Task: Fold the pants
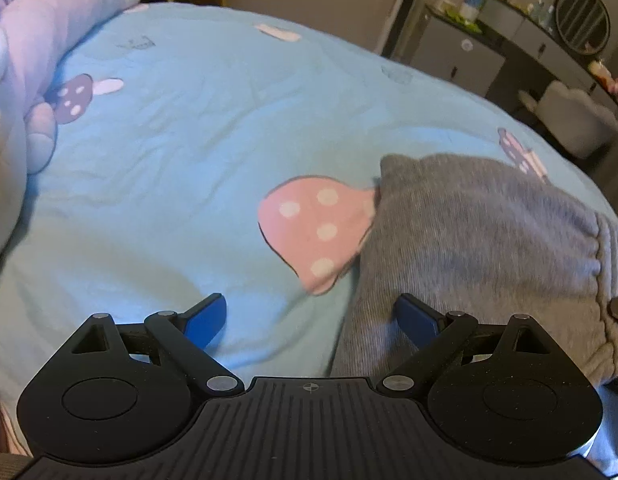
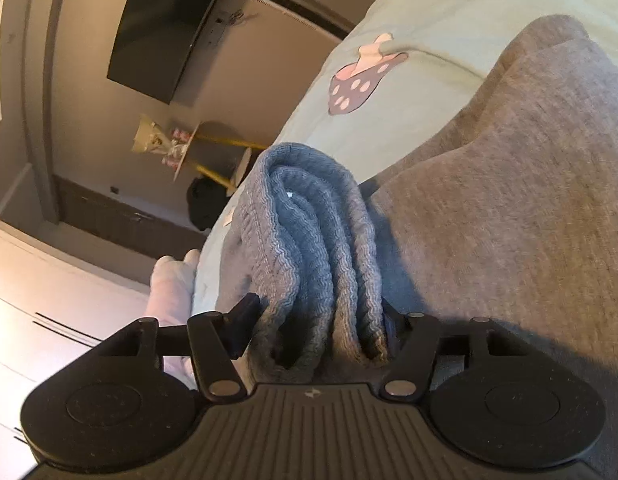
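Observation:
Grey pants (image 1: 469, 240) lie on the light blue mushroom-print bed cover (image 1: 169, 160), at the right of the left wrist view. My left gripper (image 1: 309, 312) hovers low over the cover at the pants' left edge. It is open, its blue pads (image 1: 207, 320) wide apart, with only flat fabric below them. In the right wrist view the pants' ribbed waistband (image 2: 309, 220) is bunched in several upright folds that fill my right gripper (image 2: 317, 320), and the jaws press on both sides of the bundle. The rest of the pants (image 2: 509, 180) spreads to the right.
A lilac plush toy (image 1: 41, 40) lies at the cover's far left. Beyond the bed stand a dresser (image 1: 469, 48) and a padded chair (image 1: 569, 120). The right wrist view shows a wall TV (image 2: 165, 32), a small round table (image 2: 213, 156) and the bed's edge.

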Available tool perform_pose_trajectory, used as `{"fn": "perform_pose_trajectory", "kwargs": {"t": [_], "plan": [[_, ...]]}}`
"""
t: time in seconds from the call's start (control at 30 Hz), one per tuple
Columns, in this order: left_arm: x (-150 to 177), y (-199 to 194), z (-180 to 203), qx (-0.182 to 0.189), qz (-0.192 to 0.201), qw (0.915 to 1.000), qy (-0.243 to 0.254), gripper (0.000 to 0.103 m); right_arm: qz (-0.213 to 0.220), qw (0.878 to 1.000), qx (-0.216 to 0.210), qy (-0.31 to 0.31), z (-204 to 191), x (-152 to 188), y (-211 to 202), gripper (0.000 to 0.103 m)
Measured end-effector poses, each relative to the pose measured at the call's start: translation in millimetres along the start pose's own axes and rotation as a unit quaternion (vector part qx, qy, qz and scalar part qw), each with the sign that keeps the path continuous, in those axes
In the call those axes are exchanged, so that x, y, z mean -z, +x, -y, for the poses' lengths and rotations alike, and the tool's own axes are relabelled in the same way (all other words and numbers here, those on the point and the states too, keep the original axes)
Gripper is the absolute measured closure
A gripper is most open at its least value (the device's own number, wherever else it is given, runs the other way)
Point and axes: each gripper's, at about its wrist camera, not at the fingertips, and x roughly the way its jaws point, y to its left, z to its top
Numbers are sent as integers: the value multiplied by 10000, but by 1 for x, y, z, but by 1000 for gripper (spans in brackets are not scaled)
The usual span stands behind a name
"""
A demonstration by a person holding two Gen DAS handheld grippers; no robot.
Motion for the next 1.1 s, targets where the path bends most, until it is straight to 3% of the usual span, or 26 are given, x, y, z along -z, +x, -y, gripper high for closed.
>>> {"fn": "perform_pose_trajectory", "kwargs": {"t": [0.17,0.2,0.27,0.4,0.63,0.87,0.97,1.1], "plan": [[0,4,-1,-11,-87,9999,-74,7,-17,10000,73,-11,-10,3,16,21],[-1,4,-1,-37,-64,10000,-61,7,32,9998,179,-26,-14,4,17,22],[-1,3,-1,-68,-27,10000,-51,7,192,9972,597,-408,-30,13,10,53],[-1,0,-2,-181,58,9998,-86,7,608,9790,1188,-1543,-85,36,1,57],[-2,-5,-12,-246,64,9992,-319,7,1195,9576,1023,-2412,-168,56,-36,61],[0,-13,-11,-95,107,9997,-178,7,1762,9509,843,-2402,-194,63,-90,63],[3,-16,-3,77,93,9998,124,7,1967,9451,1009,-2405,-192,68,-106,64],[7,-18,7,293,38,9984,484,7,2081,9472,1226,-2108,-172,73,-124,64]]}}
